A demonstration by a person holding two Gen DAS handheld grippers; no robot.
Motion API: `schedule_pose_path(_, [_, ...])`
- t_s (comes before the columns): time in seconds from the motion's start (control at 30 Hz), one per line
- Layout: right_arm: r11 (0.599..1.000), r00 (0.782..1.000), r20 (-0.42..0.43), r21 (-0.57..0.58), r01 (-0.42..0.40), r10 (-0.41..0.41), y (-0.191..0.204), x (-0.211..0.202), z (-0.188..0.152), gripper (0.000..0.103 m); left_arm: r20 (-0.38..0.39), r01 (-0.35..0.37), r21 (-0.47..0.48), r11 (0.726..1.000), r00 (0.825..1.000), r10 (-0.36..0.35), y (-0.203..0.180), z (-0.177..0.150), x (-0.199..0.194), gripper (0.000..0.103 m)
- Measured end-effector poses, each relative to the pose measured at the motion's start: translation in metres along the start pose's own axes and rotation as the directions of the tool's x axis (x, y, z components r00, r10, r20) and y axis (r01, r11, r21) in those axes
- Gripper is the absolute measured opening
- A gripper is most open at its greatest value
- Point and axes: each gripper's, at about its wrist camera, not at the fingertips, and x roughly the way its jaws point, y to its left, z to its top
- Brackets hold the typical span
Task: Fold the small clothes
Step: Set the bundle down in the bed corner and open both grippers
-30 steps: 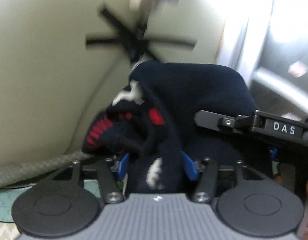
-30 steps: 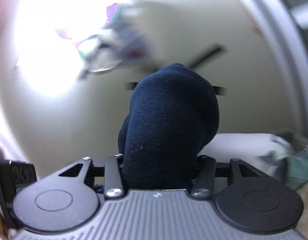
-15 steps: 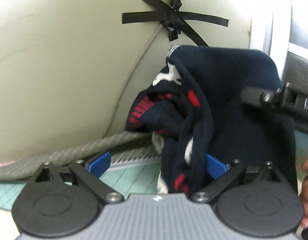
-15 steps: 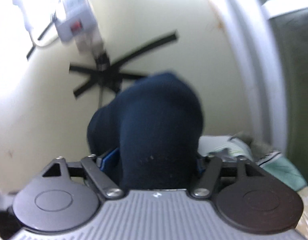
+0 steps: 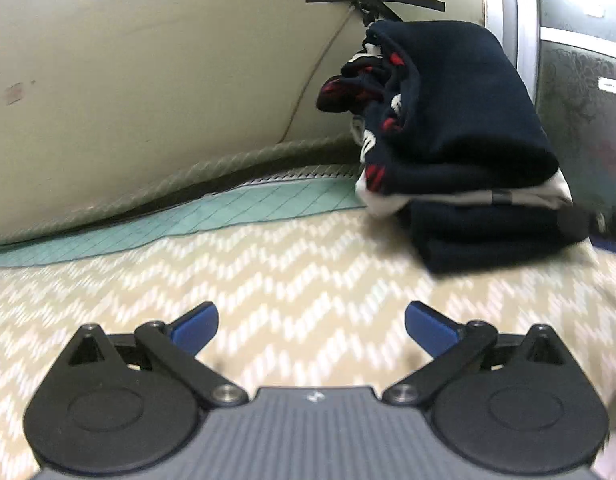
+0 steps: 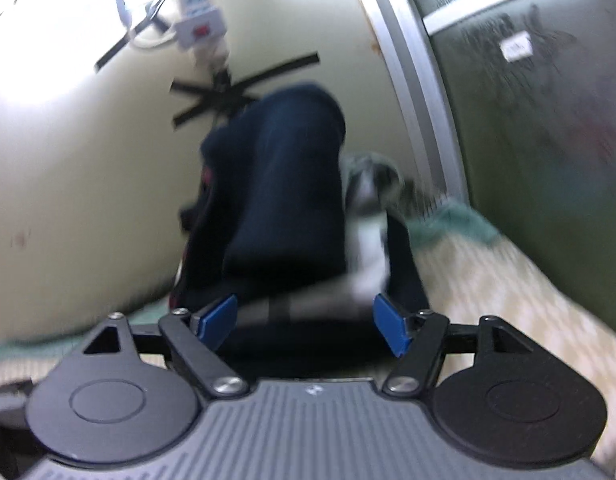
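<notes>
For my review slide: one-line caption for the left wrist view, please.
Left gripper, jaws wide and empty, faces a folded navy garment topping a pile on the zigzag-patterned cover.

Left of the stacked navy clothes (image 5: 459, 128) the chevron-patterned bedding (image 5: 292, 276) lies bare toward the cream wall (image 5: 148, 80), while right of the stack a grey metal frame (image 6: 411, 80) hems it in closely.

Left gripper (image 5: 309, 326) jaws wide, empty; folded navy garment (image 5: 463, 120) atop stack.
</notes>
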Motion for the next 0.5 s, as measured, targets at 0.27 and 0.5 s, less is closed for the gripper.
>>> schedule_pose_path(0.27, [0.999, 0.999, 0.009, 0.017, 0.033, -0.034, 0.013, -0.052, -0.046, 0.071, 0.014, -0.029, 0.019, 0.999, 0.999, 0.028, 0.014, -0.024, -0.033, 0.103])
schedule_pose_path(0.5, [0.998, 0.999, 0.016, 0.041, 0.049, -0.05, 0.013, -0.064, -0.054, 0.073, -0.022, -0.031, -0.014, 0.999, 0.999, 0.031, 0.025, -0.032, -0.041, 0.103])
